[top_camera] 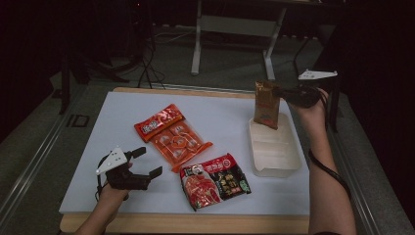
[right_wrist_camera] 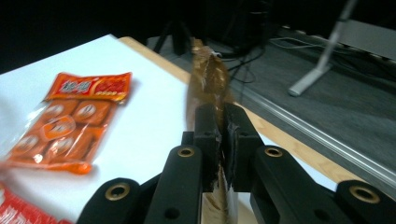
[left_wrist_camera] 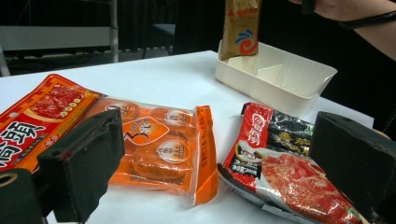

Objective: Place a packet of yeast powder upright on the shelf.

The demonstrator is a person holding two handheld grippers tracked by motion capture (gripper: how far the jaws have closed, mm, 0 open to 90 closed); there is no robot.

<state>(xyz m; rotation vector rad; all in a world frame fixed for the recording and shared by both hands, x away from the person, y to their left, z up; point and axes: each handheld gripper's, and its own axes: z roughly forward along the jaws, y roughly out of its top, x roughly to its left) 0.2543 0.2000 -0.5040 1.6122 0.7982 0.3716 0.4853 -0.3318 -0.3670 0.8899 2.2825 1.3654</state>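
Pinching brown pouch point(right_wrist_camera: 208, 86) edge-on, right gripper point(right_wrist_camera: 222, 140); its printed face point(top_camera: 267, 104) above the tray point(top_camera: 288, 164) from high; left gripper point(top_camera: 147, 161) spread.

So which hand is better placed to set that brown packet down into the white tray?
The right. The right gripper is already shut on the brown packet, holding it upright over the far end of the white tray. The left gripper sits open, near the table's front edge, beside the orange snack pack.

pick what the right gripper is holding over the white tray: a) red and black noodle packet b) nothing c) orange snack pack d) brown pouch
d: the right gripper is clamped on the brown pouch, which hangs upright over the far end of the white tray.
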